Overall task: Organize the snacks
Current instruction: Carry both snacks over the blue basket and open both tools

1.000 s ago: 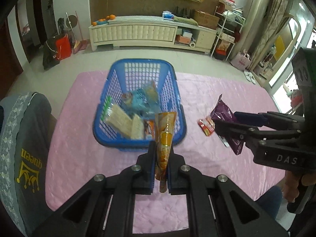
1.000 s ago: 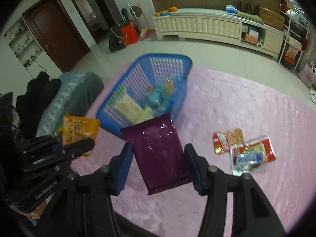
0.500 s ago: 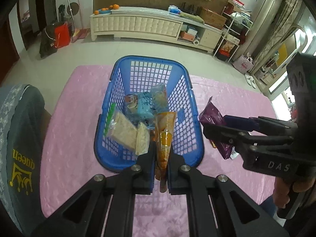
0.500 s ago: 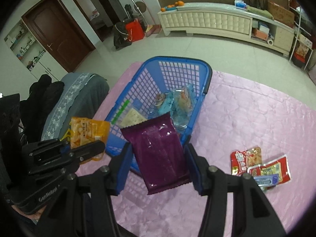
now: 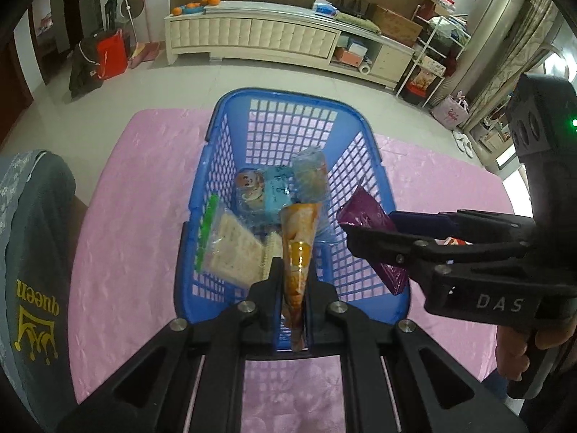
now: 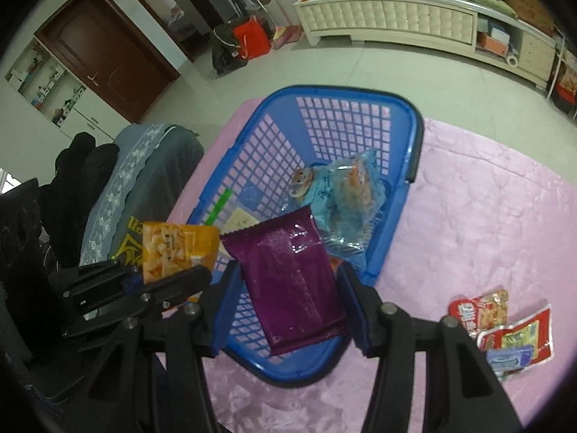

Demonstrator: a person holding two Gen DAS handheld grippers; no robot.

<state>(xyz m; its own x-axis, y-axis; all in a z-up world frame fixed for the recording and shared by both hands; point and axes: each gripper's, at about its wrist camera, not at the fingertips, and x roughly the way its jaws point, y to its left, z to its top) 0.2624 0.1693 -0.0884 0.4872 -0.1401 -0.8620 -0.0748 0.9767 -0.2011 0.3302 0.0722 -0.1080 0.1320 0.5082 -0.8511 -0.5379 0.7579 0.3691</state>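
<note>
Both packets hang over the blue basket [image 6: 414, 137]: the left gripper [image 5: 293, 296] pinches the orange packet [image 5: 297, 245] edge-on above its near end, the right gripper [image 6: 288, 288] clamps the purple packet [image 6: 292, 281] flat, long axis pointing inward.

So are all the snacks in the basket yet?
Not yet. The blue basket already holds crackers and blue packets. The left gripper holds an orange packet and the right gripper a purple packet over it. Red packets wait on the cloth.
</note>
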